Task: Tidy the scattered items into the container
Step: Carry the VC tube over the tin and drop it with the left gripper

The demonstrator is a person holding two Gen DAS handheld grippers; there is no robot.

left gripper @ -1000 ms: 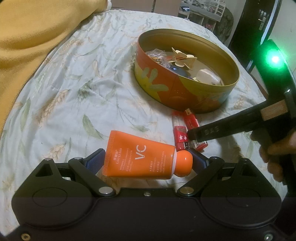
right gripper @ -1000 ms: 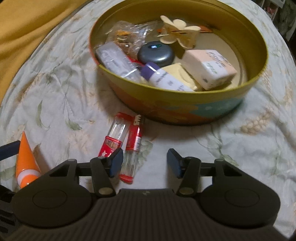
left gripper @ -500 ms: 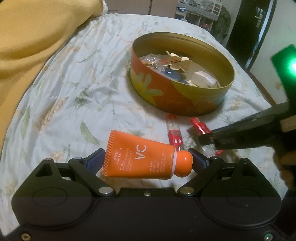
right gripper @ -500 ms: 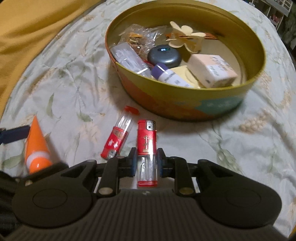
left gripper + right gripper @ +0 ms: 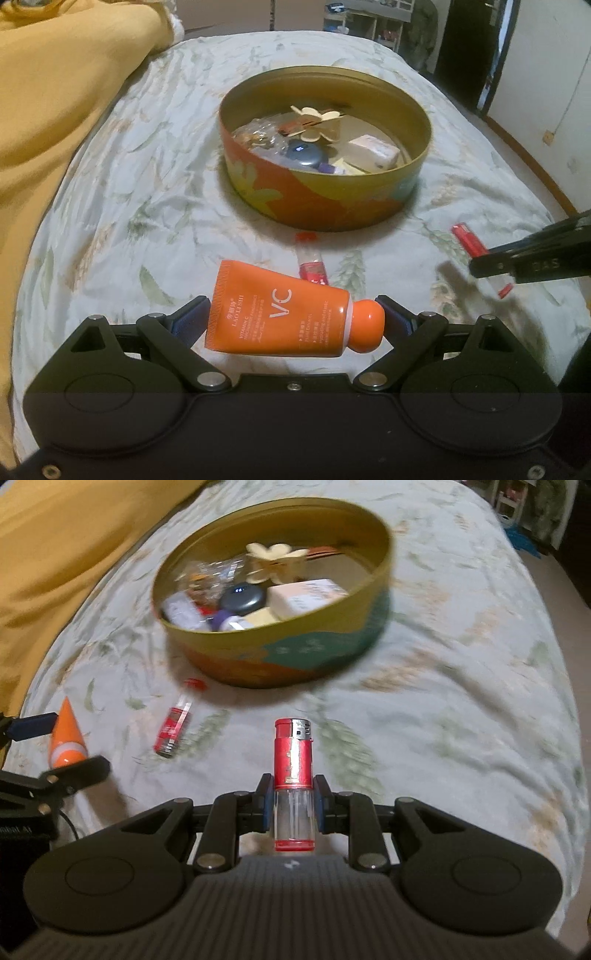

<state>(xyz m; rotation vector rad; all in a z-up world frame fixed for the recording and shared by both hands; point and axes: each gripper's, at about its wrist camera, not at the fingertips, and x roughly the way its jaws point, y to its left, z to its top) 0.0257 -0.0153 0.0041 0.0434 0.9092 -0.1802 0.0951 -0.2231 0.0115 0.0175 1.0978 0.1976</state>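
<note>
My left gripper is shut on an orange VC cream tube, held crosswise by its crimped end and its round cap, above the bed. My right gripper is shut on a red lighter with a clear lower half, lifted off the sheet; that lighter and the right gripper's side also show at the right of the left wrist view. A second red lighter lies on the sheet in front of the round gold tin, which holds several small items. In the left wrist view this lighter lies just beyond the tube.
A floral bedsheet covers the bed. A yellow blanket is bunched along the left side. The bed's rounded edge and the floor lie to the right; shelves stand in the dark background.
The right gripper closed on one red lighter and lifted it off the sheet, moving right and back from the tin. The left gripper rose a little with the tube, so the tin looks farther.
</note>
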